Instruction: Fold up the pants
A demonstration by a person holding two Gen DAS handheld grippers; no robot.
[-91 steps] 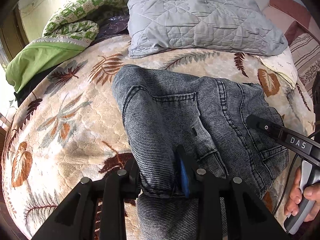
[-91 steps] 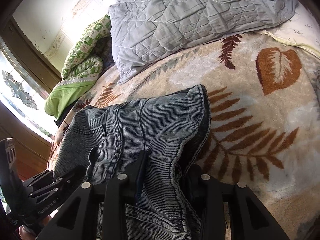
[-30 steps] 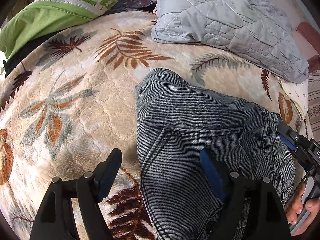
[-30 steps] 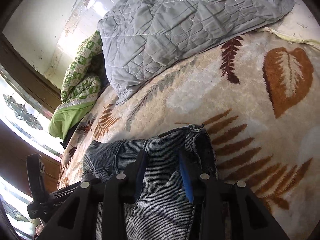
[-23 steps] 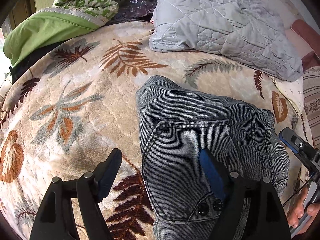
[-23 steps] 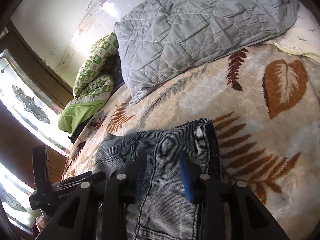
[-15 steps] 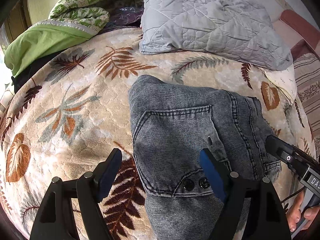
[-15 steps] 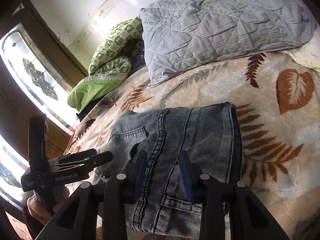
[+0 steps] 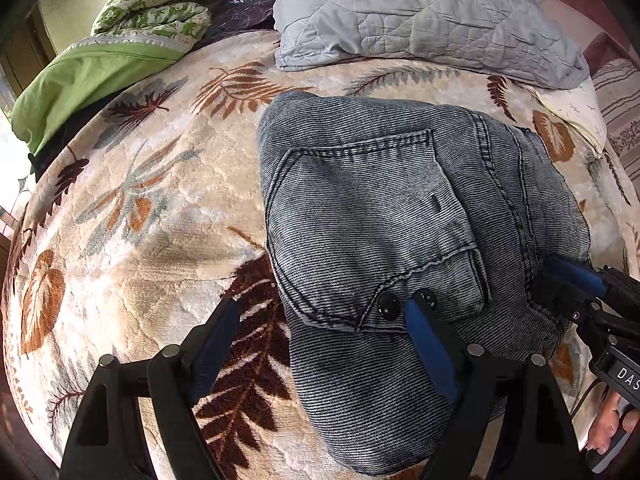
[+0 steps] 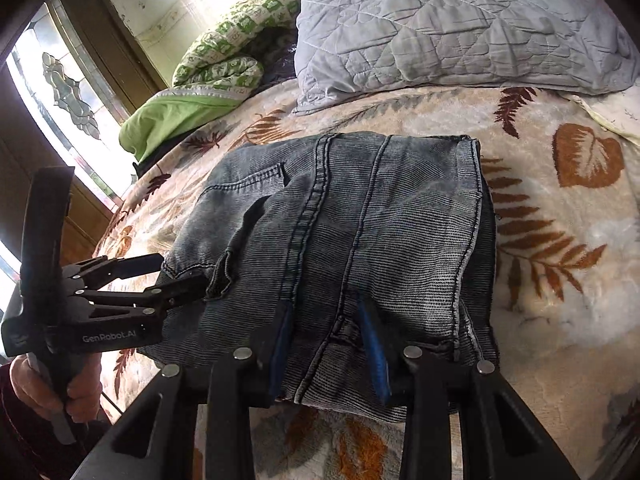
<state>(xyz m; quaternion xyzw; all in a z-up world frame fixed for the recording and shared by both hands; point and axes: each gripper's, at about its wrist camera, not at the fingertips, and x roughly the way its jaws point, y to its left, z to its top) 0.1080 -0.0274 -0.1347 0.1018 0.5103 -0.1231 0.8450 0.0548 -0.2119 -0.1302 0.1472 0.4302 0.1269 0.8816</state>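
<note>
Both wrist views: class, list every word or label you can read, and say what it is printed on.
"GenRobot.AI": on the side of the left gripper, seen from the right wrist.
"DAS": on the right gripper, seen from the left wrist; the frame edge cuts the label off.
The jeans show no readable text.

Lying folded mid-bed (image 9: 132, 216): pants (image 9: 384, 208). Sitting at twelve o'clock behind them: pillow (image 9: 420, 16); at ten o'clock: bundled bedding (image 9: 120, 56). Hovering at six o'clock: left tool (image 9: 320, 344), right tool (image 10: 326, 344).

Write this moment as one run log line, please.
pants: folded on blanket | left gripper: jaws opening, nothing gripped | right gripper: jaws opening, over pants
</note>
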